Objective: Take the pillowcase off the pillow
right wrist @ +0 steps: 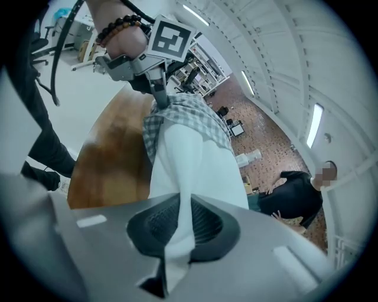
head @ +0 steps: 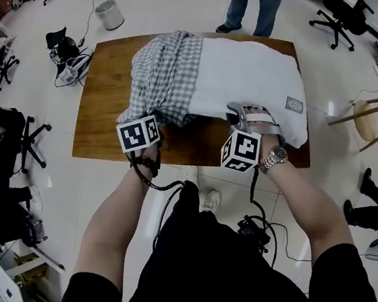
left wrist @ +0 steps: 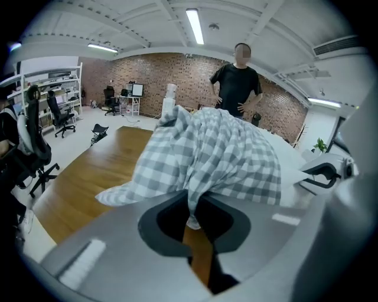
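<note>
My left claw (left wrist: 194, 206) is clamped on the gray-checked pillowcase (head: 163, 73) at its near edge; my right claw (right wrist: 177, 236) pinches the white pillow (head: 248, 78) on the wooden bench (head: 104, 107).

Both arms out ahead of me, left forearm (head: 113, 220) and right forearm (head: 307, 205) angling slightly inward. Left gripper (left wrist: 192, 205) tilted down, jaws pinched tight on a bunched fold of the checked pillowcase (left wrist: 207, 147). Right gripper (right wrist: 179, 229) also tilted down, jaws clamped on a fold of the white pillow (right wrist: 192, 171). Left marker cube (head: 138, 133) and right marker cube (head: 240, 151) both face up toward my head. The grippers sit near each other, not touching. Watch (head: 272, 158) on my right wrist.
</note>
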`<state>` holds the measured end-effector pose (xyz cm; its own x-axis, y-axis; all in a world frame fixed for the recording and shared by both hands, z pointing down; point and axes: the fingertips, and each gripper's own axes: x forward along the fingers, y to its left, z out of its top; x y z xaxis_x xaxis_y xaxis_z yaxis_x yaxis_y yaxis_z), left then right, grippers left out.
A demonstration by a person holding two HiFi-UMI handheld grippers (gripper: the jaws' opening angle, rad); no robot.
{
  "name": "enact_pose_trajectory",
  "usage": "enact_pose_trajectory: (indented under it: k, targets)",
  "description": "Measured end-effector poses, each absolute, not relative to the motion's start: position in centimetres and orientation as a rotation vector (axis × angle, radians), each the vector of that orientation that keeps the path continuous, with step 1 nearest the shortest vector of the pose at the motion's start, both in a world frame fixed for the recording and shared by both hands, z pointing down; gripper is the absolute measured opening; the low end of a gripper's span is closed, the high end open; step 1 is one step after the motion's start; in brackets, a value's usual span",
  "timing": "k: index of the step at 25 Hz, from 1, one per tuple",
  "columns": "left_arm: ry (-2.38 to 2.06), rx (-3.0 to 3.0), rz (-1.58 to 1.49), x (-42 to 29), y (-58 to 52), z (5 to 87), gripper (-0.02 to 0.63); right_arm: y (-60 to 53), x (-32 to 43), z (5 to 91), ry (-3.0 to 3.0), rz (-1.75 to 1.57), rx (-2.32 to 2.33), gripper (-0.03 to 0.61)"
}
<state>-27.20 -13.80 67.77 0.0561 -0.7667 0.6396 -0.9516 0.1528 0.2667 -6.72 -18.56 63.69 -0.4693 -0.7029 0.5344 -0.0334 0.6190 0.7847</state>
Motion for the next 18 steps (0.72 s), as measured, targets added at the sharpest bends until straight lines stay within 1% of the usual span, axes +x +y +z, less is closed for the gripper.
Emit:
enact_pose_trajectory:
  k: [4, 9, 18]
  targets:
    - [-1.779, 1.604, 0.327, -29.5, -13.1, 67.2, 0.026, -18.2, -5.9, 63.3, -1.915, -0.897, 0.591, 0.026]
    - [-1.800, 1.556, 0.312, -30.3, -13.0, 67.1, 0.026, -18.7, -3.4, 63.1, -1.922, -0.886, 0.596, 0.026]
    - [-1.829, 1.481, 0.311, -33.9, -12.0, 67.8, 0.026, -18.5, -2.9, 63.0, -1.918, -0.853, 0.604, 0.026]
